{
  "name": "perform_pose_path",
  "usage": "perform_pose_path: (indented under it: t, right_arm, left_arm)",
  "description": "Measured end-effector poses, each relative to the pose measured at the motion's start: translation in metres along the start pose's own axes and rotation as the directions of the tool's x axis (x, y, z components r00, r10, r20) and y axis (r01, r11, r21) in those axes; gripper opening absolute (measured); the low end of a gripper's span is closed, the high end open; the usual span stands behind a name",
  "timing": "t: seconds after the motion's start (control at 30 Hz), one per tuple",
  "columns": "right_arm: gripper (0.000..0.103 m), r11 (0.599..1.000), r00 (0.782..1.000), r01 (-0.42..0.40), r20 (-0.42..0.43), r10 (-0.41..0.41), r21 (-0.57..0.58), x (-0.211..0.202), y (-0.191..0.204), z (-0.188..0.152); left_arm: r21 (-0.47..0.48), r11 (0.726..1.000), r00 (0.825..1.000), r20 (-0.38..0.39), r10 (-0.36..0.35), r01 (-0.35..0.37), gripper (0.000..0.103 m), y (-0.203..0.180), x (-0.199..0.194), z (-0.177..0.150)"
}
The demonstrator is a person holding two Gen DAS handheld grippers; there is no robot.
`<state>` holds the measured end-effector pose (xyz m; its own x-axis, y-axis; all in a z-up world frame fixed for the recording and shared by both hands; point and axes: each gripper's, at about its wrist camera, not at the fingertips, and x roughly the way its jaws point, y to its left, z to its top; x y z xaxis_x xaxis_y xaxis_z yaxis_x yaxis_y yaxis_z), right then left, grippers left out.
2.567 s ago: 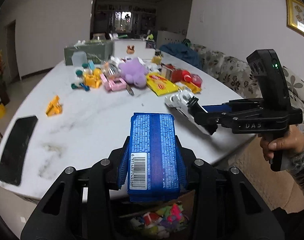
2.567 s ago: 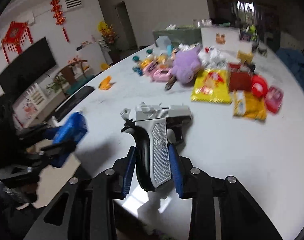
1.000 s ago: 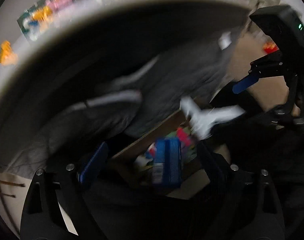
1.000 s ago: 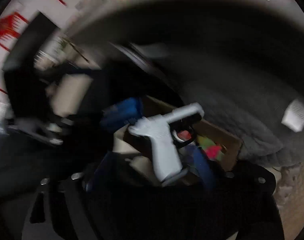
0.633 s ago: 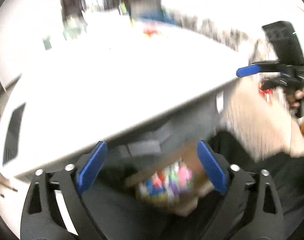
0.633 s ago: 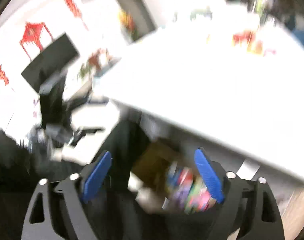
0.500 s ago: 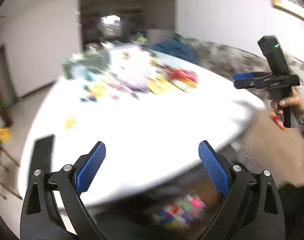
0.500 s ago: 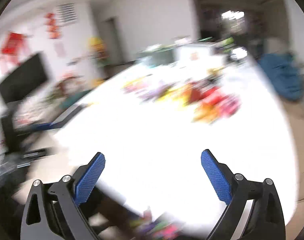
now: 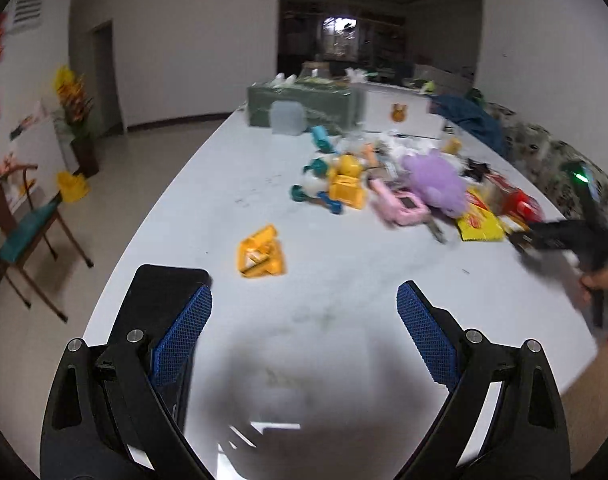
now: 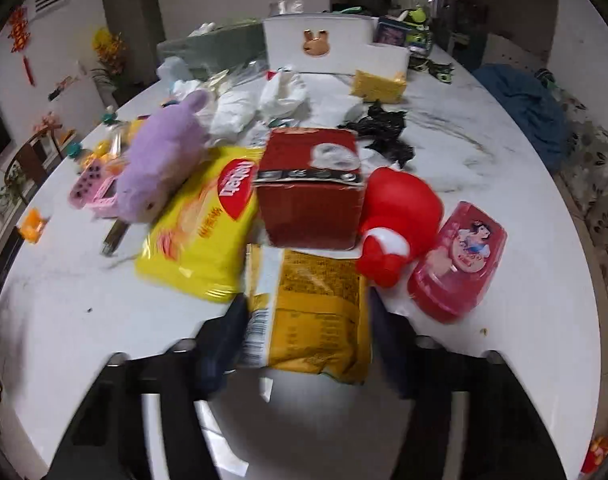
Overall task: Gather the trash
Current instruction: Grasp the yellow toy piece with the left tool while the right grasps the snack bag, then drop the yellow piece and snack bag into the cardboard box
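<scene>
My right gripper (image 10: 307,303) hangs low over the white table (image 10: 484,152), jaws closing. An orange snack packet (image 10: 320,320) lies flat between its blurred fingers (image 10: 231,332), which sit at its two side edges without visibly squeezing it. Beyond the packet lie a yellow snack bag (image 10: 199,236), a dark red carton (image 10: 310,188), a red toy (image 10: 396,216) and a red case (image 10: 460,256). My left gripper (image 9: 304,292) is open and empty above the bare near end of the table (image 9: 344,292). A yellow toy (image 9: 259,254) lies just ahead of it.
A black phone (image 9: 163,280) lies at the near left edge, partly behind my left finger. A purple plush (image 9: 436,180), pink and yellow toys and a green box (image 9: 304,104) crowd the middle and far end. A chair (image 9: 23,236) stands left of the table.
The blue packet and the toy pistol left the jaws into the box under the table. Both grippers rose above the tabletop; the right one now narrows around the orange packet.
</scene>
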<state>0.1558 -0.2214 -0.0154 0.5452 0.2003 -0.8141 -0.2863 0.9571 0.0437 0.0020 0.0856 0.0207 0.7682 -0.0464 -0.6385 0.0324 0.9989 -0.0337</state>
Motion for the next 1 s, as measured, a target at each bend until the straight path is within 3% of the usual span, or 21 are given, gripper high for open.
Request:
perform_pose_path:
  t: [0.1,0.27,0.4,0.43,0.47,0.5,0.53,0.57,0.7,0.77,0.83,1.0]
  right_arm:
    - [0.051,1.000,1.000,-0.023,-0.003,0.023,-0.020,-0.012,0.005,-0.013]
    - [0.051,0.997,0.997,-0.074,-0.001,0.074,-0.038,-0.035,0.010,-0.042]
    - [0.052,0.994,0.994,-0.108,0.008,0.108,-0.017,-0.038,0.007,-0.048]
    - [0.052,0.994,0.994,-0.113,0.009,0.113,-0.011,-0.038,0.006,-0.048]
    - [0.052,0.993,0.993,-0.116,0.011,0.116,-0.007,-0.038,0.005,-0.048]
    - [0.052,0.993,0.993,-0.117,0.012,0.117,-0.006,-0.039,0.005,-0.048]
    - [0.052,0.993,0.993,-0.117,0.013,0.117,-0.007,-0.039,0.006,-0.049]
    - [0.051,0.993,0.993,-0.119,0.017,0.119,-0.005,-0.039,0.005,-0.049]
    - [0.051,0.989,0.988,-0.150,0.037,0.149,0.004,-0.045,0.010,-0.056]
    - [0.051,0.984,0.983,-0.176,0.049,0.175,0.006,-0.052,0.014,-0.062]
    - [0.051,0.978,0.976,-0.207,0.073,0.206,0.001,-0.065,0.019,-0.068]
    - [0.051,0.945,0.939,-0.325,0.113,0.325,-0.014,-0.114,0.033,-0.092]
  left_arm:
    - [-0.037,0.998,0.997,-0.069,0.045,-0.048,0.091,0.011,0.030,0.012]
    - [-0.094,0.987,0.985,-0.121,0.119,-0.131,0.091,0.027,0.068,0.029]
    - [-0.097,0.984,0.973,-0.190,0.129,-0.150,0.090,0.026,0.094,0.034]
    - [-0.098,0.984,0.970,-0.209,0.126,-0.149,0.076,0.024,0.099,0.033]
    - [-0.081,0.984,0.964,-0.229,0.139,-0.161,0.072,0.021,0.106,0.030]
    - [-0.068,0.985,0.964,-0.225,0.141,-0.160,0.061,0.020,0.107,0.032]
    - [-0.068,0.986,0.967,-0.218,0.132,-0.151,0.044,0.018,0.104,0.033]
    - [-0.067,0.987,0.968,-0.215,0.129,-0.146,0.040,0.016,0.101,0.032]
    - [-0.093,0.994,0.982,-0.188,0.030,-0.048,0.039,0.005,0.078,0.023]
    - [-0.052,0.998,0.990,-0.138,0.027,-0.035,0.039,-0.010,0.058,0.018]
    - [-0.010,1.000,0.996,-0.087,-0.023,0.022,0.039,-0.029,0.027,0.012]
    - [0.121,0.977,0.984,-0.021,-0.175,0.176,0.039,-0.074,-0.045,-0.016]
